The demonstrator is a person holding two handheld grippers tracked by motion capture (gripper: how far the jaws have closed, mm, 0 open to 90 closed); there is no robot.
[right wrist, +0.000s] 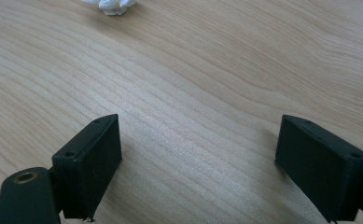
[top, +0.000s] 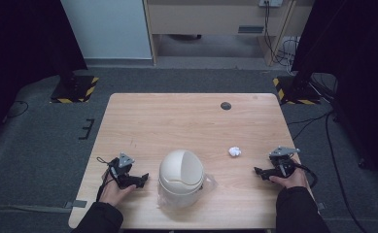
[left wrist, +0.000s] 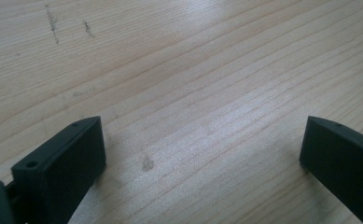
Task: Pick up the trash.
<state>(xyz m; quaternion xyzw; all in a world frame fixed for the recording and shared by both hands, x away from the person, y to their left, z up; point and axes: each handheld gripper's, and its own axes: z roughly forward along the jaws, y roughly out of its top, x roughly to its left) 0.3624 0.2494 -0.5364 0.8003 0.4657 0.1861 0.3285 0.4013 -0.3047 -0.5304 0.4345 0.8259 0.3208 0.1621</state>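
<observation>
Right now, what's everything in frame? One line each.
Cream domed plastic bin with swing lid: 1, cream, near edge of the table, between the grippers, a clear plastic liner showing at its base.
Crumpled white paper ball: 1, white, on the table right of the bin, ahead of the right gripper.
Light wooden table: 1, pale wood, centre, with a dark round hole near its far edge.
Black stands with yellow-black striped bases: 2, on the grey floor at both far corners.
Left gripper: 1, black, jaws open, low over the table.
Right gripper: 1, black, jaws open, nothing between them.
</observation>
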